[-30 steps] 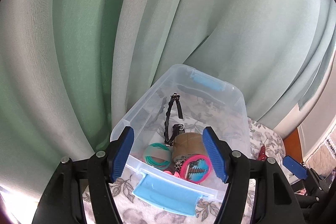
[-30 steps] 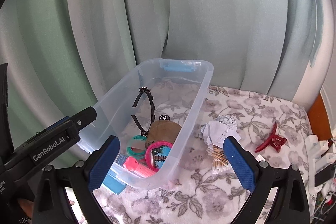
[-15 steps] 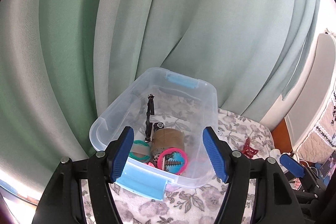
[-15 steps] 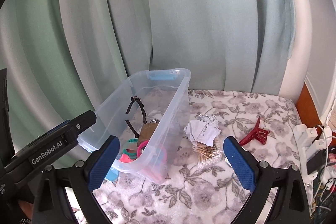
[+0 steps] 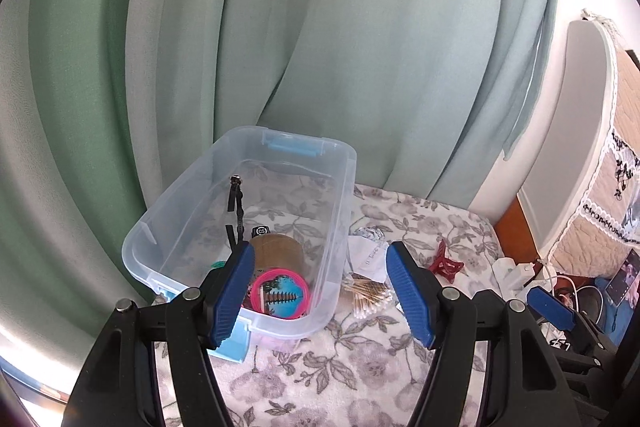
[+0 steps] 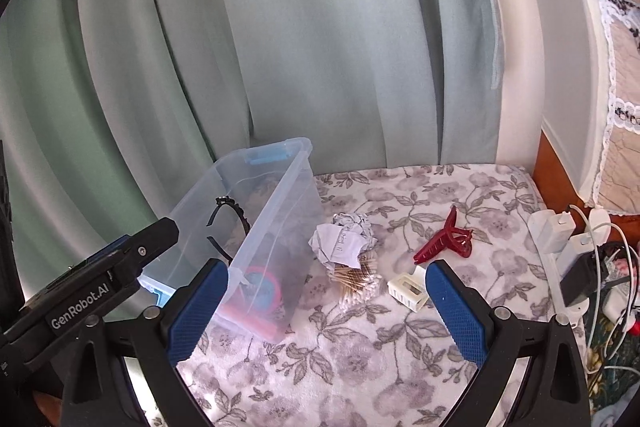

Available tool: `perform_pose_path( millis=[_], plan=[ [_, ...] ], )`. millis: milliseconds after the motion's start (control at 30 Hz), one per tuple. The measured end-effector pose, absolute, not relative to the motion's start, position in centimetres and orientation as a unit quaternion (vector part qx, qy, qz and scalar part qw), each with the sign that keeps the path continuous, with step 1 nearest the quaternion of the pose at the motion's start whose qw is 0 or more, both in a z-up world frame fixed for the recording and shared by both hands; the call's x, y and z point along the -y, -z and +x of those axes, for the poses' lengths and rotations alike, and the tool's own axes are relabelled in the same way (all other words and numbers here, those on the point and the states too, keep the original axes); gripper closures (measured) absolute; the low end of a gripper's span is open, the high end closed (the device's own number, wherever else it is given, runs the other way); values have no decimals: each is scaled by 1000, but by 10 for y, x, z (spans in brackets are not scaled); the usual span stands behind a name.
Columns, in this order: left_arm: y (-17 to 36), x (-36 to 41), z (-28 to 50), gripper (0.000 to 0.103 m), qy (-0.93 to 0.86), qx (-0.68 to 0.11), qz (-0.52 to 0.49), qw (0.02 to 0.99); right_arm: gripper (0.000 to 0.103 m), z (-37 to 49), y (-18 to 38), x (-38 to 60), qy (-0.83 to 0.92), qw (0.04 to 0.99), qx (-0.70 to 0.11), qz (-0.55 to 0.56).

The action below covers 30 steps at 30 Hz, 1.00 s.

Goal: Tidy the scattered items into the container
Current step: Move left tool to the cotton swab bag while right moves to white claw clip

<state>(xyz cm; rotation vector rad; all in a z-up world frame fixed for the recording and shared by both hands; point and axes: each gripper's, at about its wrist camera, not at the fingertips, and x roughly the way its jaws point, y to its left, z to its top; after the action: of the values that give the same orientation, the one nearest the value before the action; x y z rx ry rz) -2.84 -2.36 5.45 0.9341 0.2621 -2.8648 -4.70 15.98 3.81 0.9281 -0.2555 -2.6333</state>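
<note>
A clear plastic bin (image 5: 344,195) (image 6: 280,195) with blue latches stands on the floral cloth. It holds a black headband (image 5: 236,211), a brown tape roll (image 5: 276,251) and a pink-rimmed round item (image 5: 282,293). Right of the bin lie crumpled paper (image 6: 344,237), a bundle of cotton swabs (image 6: 356,283), a red hair claw (image 6: 444,241) and a small white box (image 6: 408,289). My left gripper (image 5: 320,291) is open and empty, above the bin's near right corner. My right gripper (image 6: 326,307) is open and empty, above the cloth in front of the swabs.
Green curtains (image 5: 320,47) hang close behind the bin. A white power strip with chargers and cables (image 6: 576,247) lies at the right edge of the cloth. A white appliance with a lace cover (image 5: 592,147) stands at far right.
Both grippers have swung right and pulled back from the bin. The bin has shifted left in both views, and the loose items and power strip have come into view.
</note>
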Motion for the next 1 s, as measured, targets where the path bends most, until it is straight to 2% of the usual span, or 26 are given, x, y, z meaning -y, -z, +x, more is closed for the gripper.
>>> perform_pose_path(
  millis=[1000],
  plan=[
    [-6, -32, -68, 34, 926, -47, 375, 12, 2, -73, 25, -227, 904, 111, 143, 388]
  ],
)
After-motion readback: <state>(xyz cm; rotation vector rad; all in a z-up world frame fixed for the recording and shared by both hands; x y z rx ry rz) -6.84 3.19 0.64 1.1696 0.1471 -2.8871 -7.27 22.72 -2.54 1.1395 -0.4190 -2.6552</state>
